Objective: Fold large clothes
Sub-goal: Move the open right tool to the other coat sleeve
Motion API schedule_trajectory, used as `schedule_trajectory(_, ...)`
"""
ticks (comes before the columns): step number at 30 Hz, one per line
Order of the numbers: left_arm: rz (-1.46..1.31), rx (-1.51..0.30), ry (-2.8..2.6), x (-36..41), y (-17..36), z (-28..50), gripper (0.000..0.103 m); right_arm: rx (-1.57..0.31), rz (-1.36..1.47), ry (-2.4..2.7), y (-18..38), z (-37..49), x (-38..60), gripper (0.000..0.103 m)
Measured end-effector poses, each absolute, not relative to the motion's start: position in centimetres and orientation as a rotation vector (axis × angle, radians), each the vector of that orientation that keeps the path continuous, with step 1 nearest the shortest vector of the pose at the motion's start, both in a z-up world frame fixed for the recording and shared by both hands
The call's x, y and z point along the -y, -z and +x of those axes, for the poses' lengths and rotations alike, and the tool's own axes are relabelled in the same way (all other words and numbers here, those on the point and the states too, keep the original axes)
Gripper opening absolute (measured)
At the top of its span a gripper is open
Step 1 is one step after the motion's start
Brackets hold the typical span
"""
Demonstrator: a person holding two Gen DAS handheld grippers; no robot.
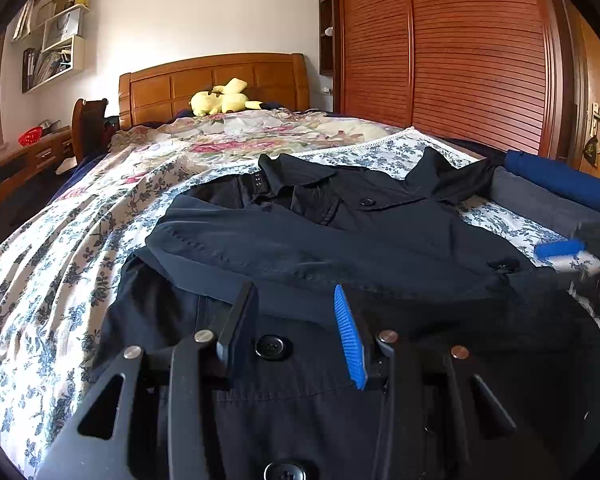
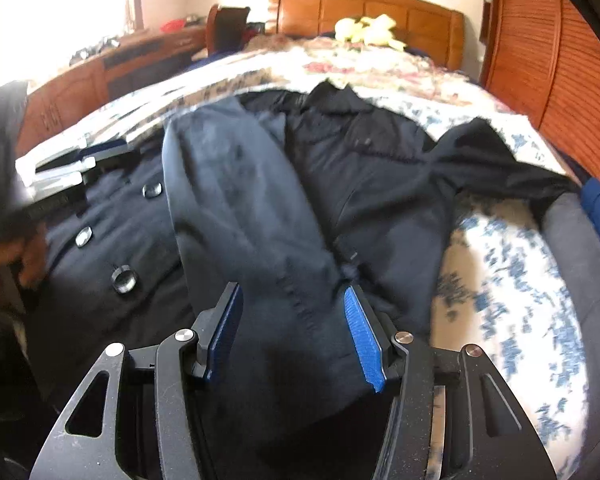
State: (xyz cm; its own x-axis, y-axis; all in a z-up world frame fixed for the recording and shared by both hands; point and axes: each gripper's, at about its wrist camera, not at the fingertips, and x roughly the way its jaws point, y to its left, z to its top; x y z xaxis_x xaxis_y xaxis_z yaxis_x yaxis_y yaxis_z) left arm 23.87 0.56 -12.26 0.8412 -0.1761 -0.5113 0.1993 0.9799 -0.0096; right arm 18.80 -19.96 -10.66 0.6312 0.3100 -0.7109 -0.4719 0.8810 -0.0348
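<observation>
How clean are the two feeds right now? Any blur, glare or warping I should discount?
Left wrist view: mostly sharp on the dark coat, only the right gripper at the right edge is smeared. Right wrist view: motion-blurred throughout, the coat's buttons streaked, and the window at upper left is blown out white. Both views bow the bed with fisheye distortion and have dark corners.

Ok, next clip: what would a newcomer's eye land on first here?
A dark coat lies spread across the flowered bedspread, one sleeve folded over its front, filling the middle of both views. Behind it, a yellow plush toy sits against the wooden headboard.
</observation>
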Motion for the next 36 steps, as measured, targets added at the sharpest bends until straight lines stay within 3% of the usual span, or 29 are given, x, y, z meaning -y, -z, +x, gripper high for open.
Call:
schedule_trajectory(12, 0.045, -0.546, 0.199, -0.3, 12.5, 23.8, 0.038, -0.718, -0.186, -0.274, 6.3, 25.5, 24.8, 0.057)
schedule_trajectory(18, 0.046, -0.546, 0.199, -0.3, 12.5, 23.9, 0.038, -0.753, -0.184, -0.232, 6.9, 28.9, 26.7, 0.06)
schedule_trajectory(25, 0.045, -0.548, 0.202, -0.3, 12.6, 23.9, 0.038, -0.78, -0.124, -0.182, 7.4, 33.0, 29.5, 0.077)
schedule_trajectory(36, 0.042, -0.552, 0.213, -0.1, 12.7, 24.0, 0.038, -0.865, 0.034, -0.058, 9.7, 39.1, 33.8, 0.078)
